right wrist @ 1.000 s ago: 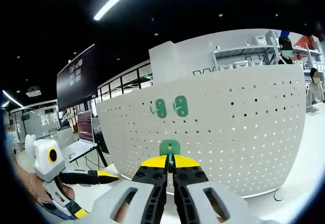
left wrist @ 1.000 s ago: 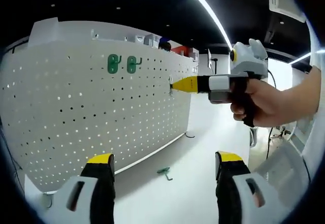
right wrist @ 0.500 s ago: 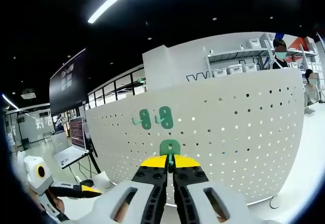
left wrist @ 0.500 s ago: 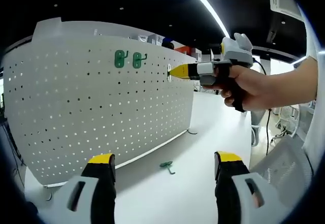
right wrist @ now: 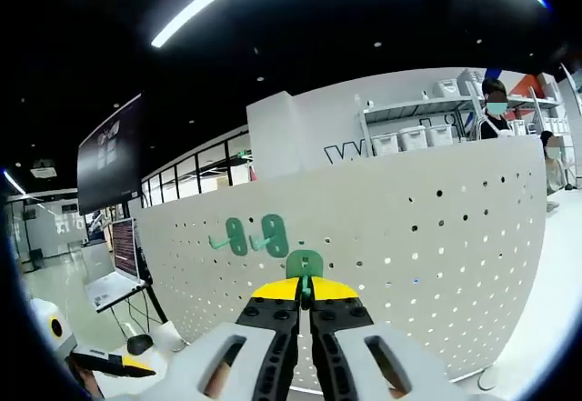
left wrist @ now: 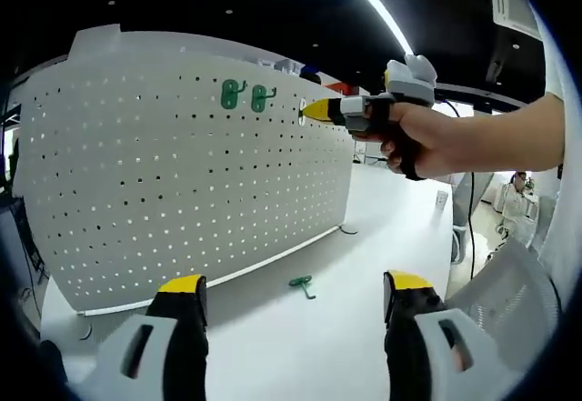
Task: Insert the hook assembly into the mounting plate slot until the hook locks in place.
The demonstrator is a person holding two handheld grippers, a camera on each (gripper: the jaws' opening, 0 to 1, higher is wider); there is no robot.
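A white perforated mounting plate (left wrist: 173, 174) stands upright on the table; two green hooks (left wrist: 245, 95) hang near its top. A third green hook (left wrist: 303, 285) lies loose on the table at the plate's foot. My left gripper (left wrist: 286, 305) is open, low over the table, nothing between its jaws. My right gripper (left wrist: 307, 110), held by a hand, has its yellow tip almost at the plate's upper right, beside the hung hooks. In the right gripper view it (right wrist: 305, 292) is shut on a green hook (right wrist: 304, 263), close to the plate (right wrist: 436, 265) and the two hung hooks (right wrist: 256, 235).
The white tabletop (left wrist: 346, 328) spreads in front of the plate. A cable (left wrist: 346, 230) lies by the plate's right end. A laptop (right wrist: 114, 265) on a stand is at the left. Shelves with boxes (right wrist: 418, 137) and people stand behind the plate.
My right gripper has risen along the plate with the green hook and now sits level with the two hung hooks. The left gripper stays open.
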